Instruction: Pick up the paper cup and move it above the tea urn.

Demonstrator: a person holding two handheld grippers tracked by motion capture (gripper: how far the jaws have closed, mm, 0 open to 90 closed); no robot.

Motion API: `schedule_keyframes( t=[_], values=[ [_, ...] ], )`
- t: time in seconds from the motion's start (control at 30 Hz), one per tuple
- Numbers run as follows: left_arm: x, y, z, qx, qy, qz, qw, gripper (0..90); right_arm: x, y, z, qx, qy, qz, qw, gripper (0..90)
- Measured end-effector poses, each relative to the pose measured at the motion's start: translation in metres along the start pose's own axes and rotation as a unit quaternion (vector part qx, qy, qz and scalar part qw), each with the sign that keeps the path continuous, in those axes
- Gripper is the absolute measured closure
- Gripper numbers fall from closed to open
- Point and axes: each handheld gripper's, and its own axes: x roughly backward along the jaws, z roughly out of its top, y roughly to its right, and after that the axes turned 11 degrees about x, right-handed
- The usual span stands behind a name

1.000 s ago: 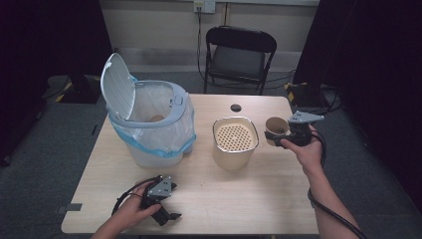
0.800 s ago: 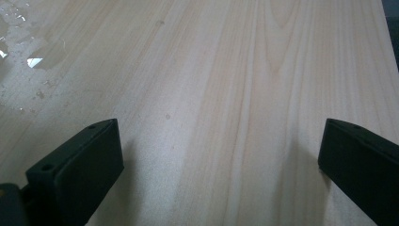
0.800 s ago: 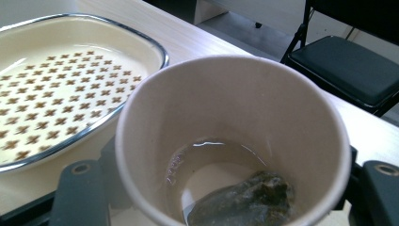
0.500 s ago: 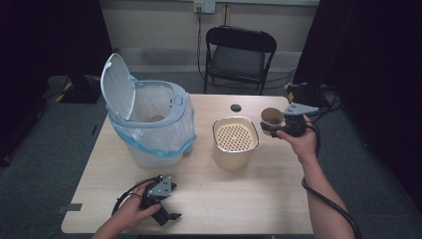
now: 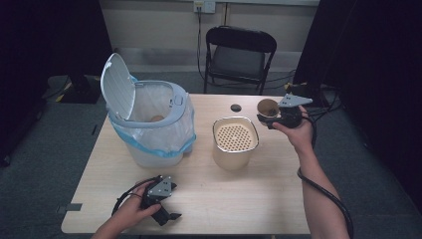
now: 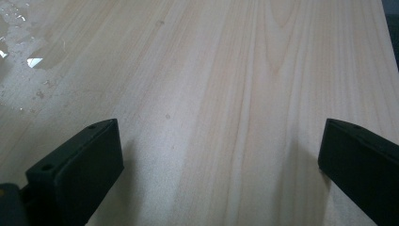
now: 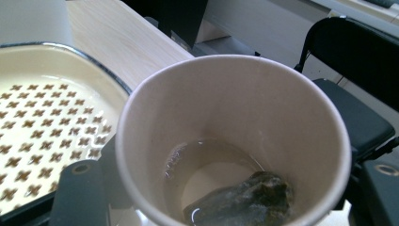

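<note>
Right gripper (image 5: pixel 272 118) holds a paper cup (image 5: pixel 267 107) between its jaws, pressed on the cup's sides, lifted over the surface (image 5: pixel 239 199) just beside the perforated cream container (image 5: pixel 235 142), at about 2 o'clock from it. In the right gripper view the cup tilts toward the camera, with a little liquid and a dark tea bag (image 7: pixel 244 200) at its bottom. Left gripper (image 5: pixel 164 206) rests low at 7 o'clock on the surface, jaws spread wide with nothing between them; the lidded bin (image 5: pixel 149 122) stands at 10 o'clock.
</note>
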Motion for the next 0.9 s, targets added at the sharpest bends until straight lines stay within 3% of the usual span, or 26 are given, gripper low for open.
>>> schedule_keyframes(
  t=[0.13,0.2,0.37,0.5,0.9],
  values=[
    [0.001,0.0,0.0,-0.005,0.001,0.006,1.0,0.0,-0.006,0.001,0.006,0.017,-0.005,-0.004,0.9998,27.7],
    [0.001,0.0,0.0,-0.005,0.0,0.006,1.0,0.0,-0.012,0.001,0.01,0.044,-0.015,-0.008,0.9989,27.6],
    [0.001,0.0,0.0,-0.005,0.0,0.006,1.0,0.0,-0.016,-0.001,0.018,0.072,-0.018,-0.017,0.9971,27.8],
    [0.0,0.0,0.0,-0.003,0.0,0.003,1.0,0.0,-0.018,-0.002,0.024,0.102,-0.026,-0.023,0.9942,27.8],
    [0.001,0.0,0.0,-0.005,0.0,0.005,1.0,0.0,-0.016,-0.011,0.039,0.164,-0.015,-0.027,0.9859,28.2]
  ],
)
